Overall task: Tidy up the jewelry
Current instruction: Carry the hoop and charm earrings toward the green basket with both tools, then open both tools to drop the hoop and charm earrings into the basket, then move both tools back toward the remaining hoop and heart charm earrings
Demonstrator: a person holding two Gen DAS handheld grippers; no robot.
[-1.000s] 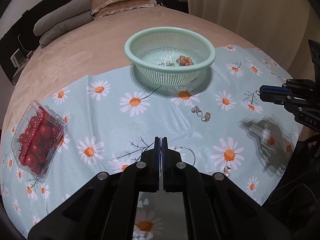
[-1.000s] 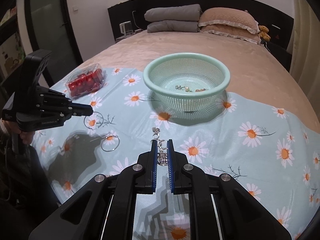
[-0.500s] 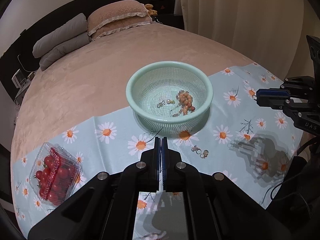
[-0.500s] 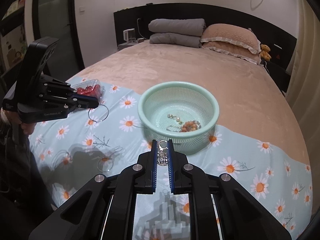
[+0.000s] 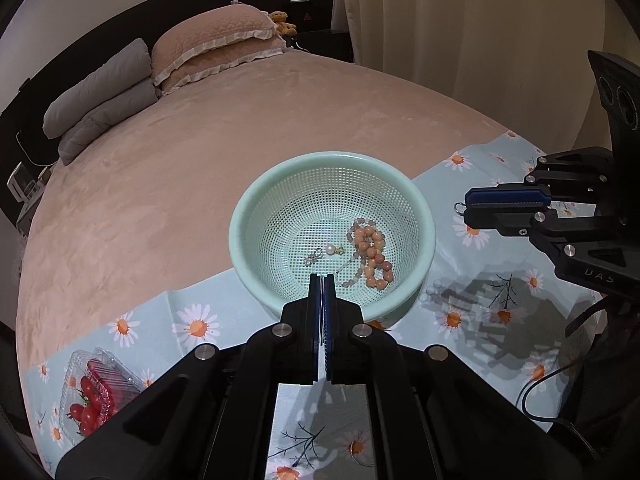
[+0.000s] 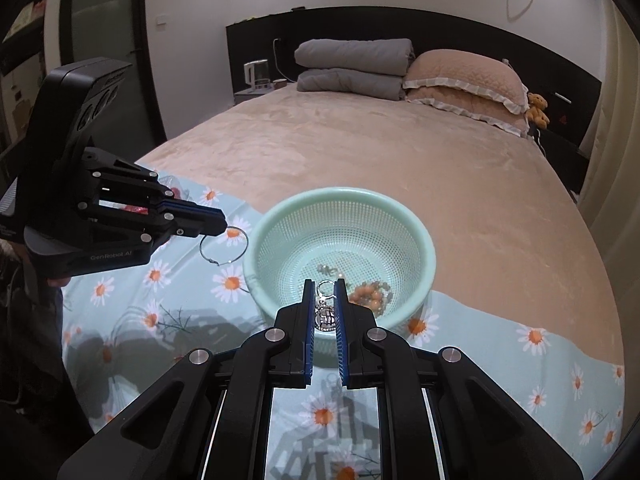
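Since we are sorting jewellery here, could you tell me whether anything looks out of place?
Yes: a clear plastic punnet of red cherry tomatoes lies on the daisy-print cloth, food among jewellery. The pale green mesh basket sits upright.

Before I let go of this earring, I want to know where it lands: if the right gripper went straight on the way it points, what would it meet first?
The right gripper would probably first meet the green basket, near its bead bracelet; depth is unclear.
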